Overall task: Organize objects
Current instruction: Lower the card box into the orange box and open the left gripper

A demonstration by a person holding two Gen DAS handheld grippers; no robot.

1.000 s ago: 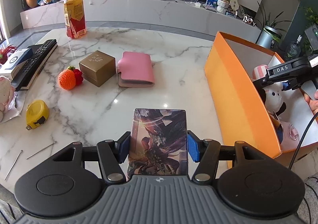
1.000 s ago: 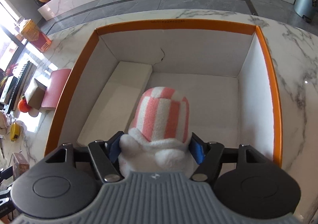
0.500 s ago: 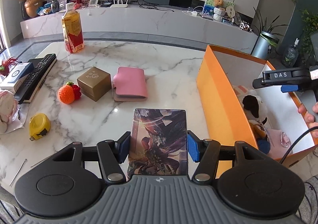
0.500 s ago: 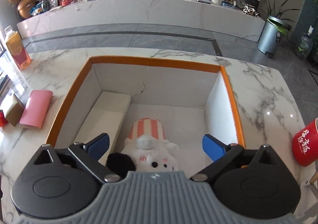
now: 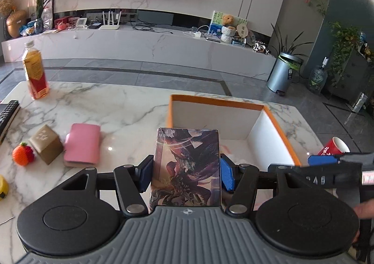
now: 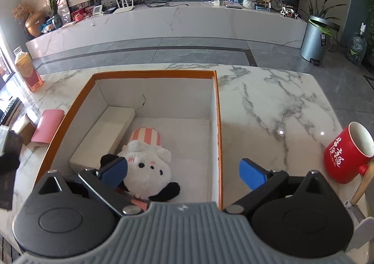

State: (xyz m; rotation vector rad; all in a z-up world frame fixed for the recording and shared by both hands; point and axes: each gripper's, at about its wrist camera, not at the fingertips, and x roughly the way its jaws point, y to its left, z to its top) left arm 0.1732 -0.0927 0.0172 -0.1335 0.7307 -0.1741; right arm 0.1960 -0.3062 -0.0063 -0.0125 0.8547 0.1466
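Note:
My left gripper [image 5: 185, 174] is shut on an illustrated card box [image 5: 187, 165], held above the table in front of the orange box [image 5: 217, 102]. In the right wrist view my right gripper [image 6: 183, 170] stands wide open above the orange box [image 6: 216, 123], with nothing between its fingers. A white plush panda with a pink striped hat [image 6: 146, 163] lies on the box floor below it, beside a white inner block [image 6: 102, 137]. The right gripper's arm [image 5: 336, 170] shows at the right of the left wrist view.
On the marble table [image 5: 116, 111] left of the box lie a pink wallet [image 5: 83, 145], a tan gift box [image 5: 45, 143], a knitted orange fruit [image 5: 23, 156], a remote [image 5: 7, 114] and a tea bottle [image 5: 35, 72]. A red mug [image 6: 349, 152] stands right of the box.
The right gripper let go of the plush panda, opened wide and rose away from the box. The left gripper carried the card box up and rightward toward the orange box.

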